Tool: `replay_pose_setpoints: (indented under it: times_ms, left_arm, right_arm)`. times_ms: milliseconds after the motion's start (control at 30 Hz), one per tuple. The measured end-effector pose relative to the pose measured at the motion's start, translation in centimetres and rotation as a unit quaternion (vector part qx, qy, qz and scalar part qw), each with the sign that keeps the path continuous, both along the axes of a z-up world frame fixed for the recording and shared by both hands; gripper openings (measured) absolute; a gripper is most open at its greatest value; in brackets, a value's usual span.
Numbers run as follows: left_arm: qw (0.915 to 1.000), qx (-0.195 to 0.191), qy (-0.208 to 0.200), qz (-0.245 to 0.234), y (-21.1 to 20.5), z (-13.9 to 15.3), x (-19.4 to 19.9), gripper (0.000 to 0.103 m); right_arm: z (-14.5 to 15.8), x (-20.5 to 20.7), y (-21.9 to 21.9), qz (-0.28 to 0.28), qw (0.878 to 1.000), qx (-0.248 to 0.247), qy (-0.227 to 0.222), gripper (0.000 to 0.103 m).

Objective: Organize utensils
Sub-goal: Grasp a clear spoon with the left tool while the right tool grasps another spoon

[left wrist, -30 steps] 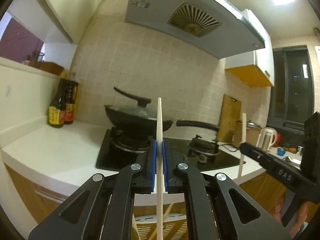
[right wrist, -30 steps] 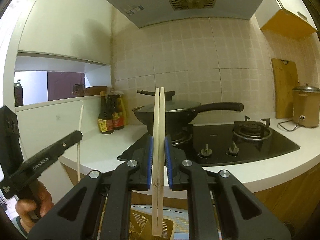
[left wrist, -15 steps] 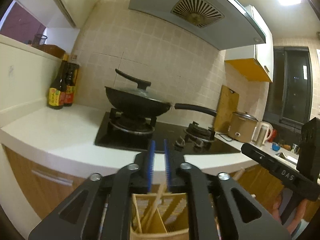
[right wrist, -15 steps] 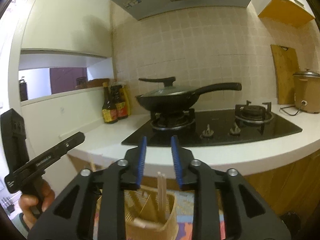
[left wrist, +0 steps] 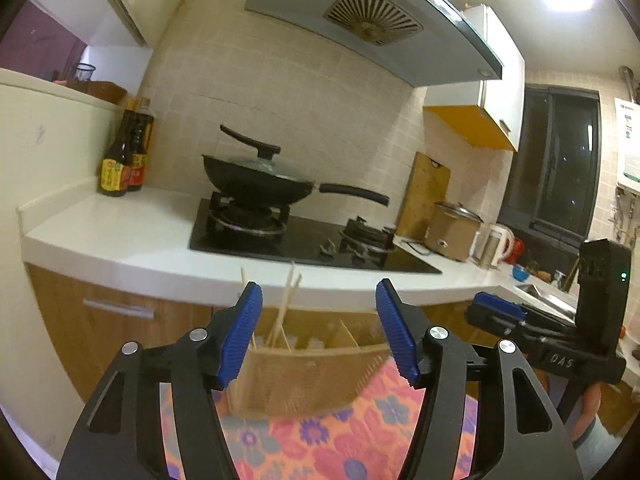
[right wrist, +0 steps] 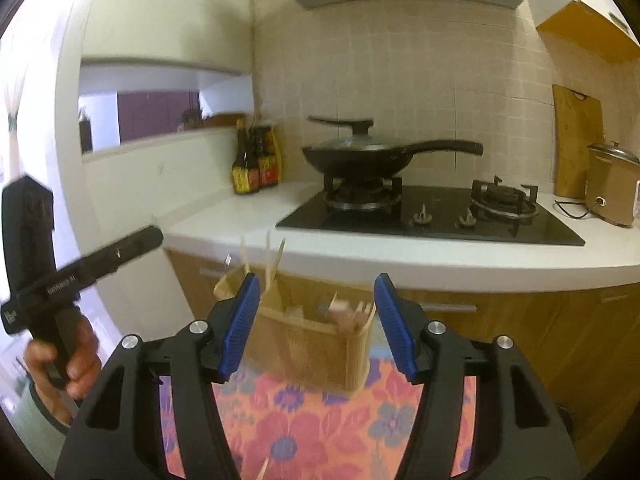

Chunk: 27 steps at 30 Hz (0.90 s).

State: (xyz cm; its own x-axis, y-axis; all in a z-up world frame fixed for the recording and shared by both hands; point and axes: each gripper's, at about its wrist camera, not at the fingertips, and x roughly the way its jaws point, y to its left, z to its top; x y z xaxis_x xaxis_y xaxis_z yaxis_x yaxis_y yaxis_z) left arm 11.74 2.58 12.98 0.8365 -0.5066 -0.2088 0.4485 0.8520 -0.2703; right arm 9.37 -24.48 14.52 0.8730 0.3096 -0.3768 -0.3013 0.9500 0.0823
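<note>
A woven utensil basket [left wrist: 308, 376] with dividers stands on a flowered cloth [left wrist: 344, 440], in front of both grippers. Pale chopsticks [left wrist: 286, 304] stand upright in its left compartment. In the right wrist view the basket [right wrist: 316, 340] holds chopsticks [right wrist: 272, 260] at the left and other utensils [right wrist: 348, 316] at the right. My left gripper [left wrist: 318, 332] is open and empty, just short of the basket. My right gripper [right wrist: 316, 326] is open and empty too. The right gripper also shows in the left wrist view [left wrist: 552, 340], and the left gripper in the right wrist view [right wrist: 80, 268].
Behind the basket runs a white counter [left wrist: 120, 236] over wooden cabinets. On it are a gas hob with a lidded black wok [left wrist: 260, 180], sauce bottles [left wrist: 124, 160], a cutting board [left wrist: 426, 192], a rice cooker [left wrist: 454, 230] and a kettle [left wrist: 494, 246].
Both grippers held chopsticks upright a second ago, then let them go into the basket. Both have since opened wide and dropped lower, so the basket and cloth show.
</note>
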Motion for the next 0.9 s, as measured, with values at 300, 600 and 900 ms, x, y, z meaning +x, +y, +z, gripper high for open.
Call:
replay_pose_setpoints:
  times_ms: [300, 600, 900]
  left_arm:
    - [0.9903, 0.105, 0.09, -0.009, -2.2, -3.3, -5.3, 0.06]
    - [0.9607, 0.147, 0.233, -0.033, -2.6, -12.1, -7.8, 0.058]
    - [0.9367, 0.151, 0.307, -0.076, -3.4, -16.7, -9.2, 0.057]
  right_arm:
    - [-4.3, -3.6, 0.7, -0.024, 0.992, -0.014, 0.12, 0.055]
    - [-11.4, -5.4, 0.5, -0.015, 0.969, 0.028, 0.246, 0.046]
    - [-16.8, -6.8, 1.8, 0.005, 0.945, 0.022, 0.327, 0.034]
